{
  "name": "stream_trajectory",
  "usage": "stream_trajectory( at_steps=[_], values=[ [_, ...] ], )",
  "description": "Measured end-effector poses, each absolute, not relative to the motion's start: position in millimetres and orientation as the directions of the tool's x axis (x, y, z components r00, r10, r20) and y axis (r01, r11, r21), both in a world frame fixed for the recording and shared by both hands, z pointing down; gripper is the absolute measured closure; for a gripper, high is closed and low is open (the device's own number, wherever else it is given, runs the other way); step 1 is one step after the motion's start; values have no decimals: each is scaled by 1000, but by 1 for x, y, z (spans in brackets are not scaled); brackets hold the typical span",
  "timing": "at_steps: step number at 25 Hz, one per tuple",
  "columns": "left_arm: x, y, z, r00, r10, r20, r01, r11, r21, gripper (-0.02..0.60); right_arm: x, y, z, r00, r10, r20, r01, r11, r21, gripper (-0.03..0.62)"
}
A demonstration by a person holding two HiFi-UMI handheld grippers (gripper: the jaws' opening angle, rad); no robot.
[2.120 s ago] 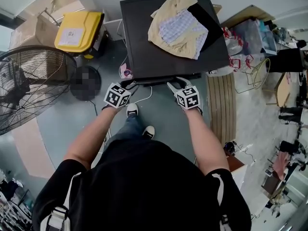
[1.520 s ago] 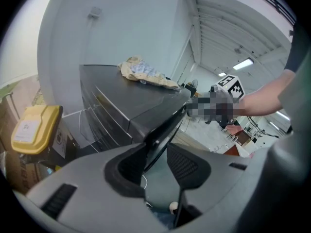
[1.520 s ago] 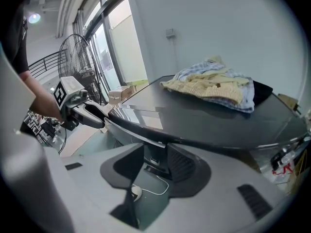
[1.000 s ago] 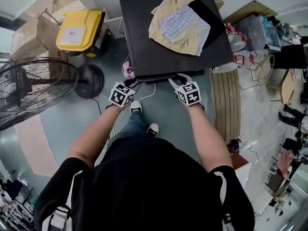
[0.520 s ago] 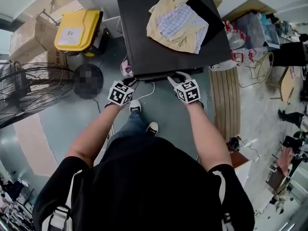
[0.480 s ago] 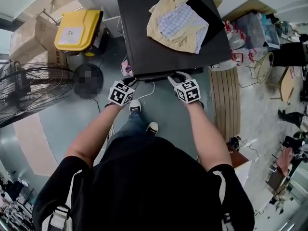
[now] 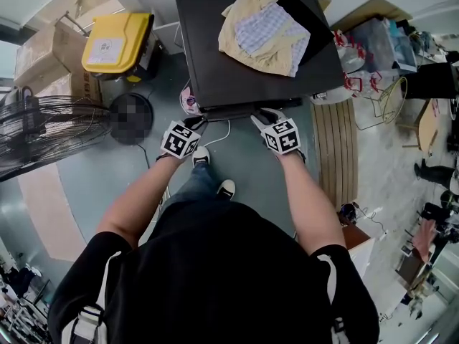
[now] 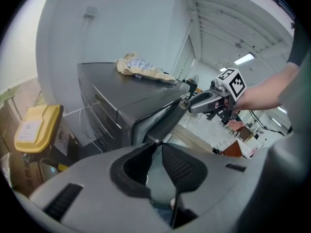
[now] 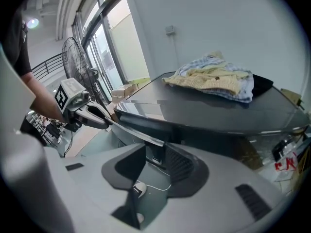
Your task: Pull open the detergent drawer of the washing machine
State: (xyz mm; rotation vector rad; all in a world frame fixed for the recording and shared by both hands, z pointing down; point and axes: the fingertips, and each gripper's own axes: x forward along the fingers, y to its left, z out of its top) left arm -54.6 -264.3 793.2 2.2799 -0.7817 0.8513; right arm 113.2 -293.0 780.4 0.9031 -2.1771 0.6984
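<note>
While the left hand-held gripper (image 8: 156,143) is pinched on the detergent drawer (image 7: 231,111) at the washing machine's (image 7: 215,63) top front edge, the right hand-held gripper (image 9: 155,152) has just been closing but only straddles it. Pull now and I reckon the drawer skews or slips free.

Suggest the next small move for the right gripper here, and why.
Probably finish closing the right gripper on the drawer front strip. Its jaws have just been closing with the strip between them, but a gap shows; the left gripper looks clamped on the other end.
</note>
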Motion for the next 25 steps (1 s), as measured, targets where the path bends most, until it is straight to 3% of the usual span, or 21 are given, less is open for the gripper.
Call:
stream_trajectory(
  at_steps=[25],
  values=[
    [-35, -196, 794, 621, -291, 727, -690, -643, 331, 508, 133, -226, 784, -536, -360, 764, -751, 616, -236, 470]
  ],
)
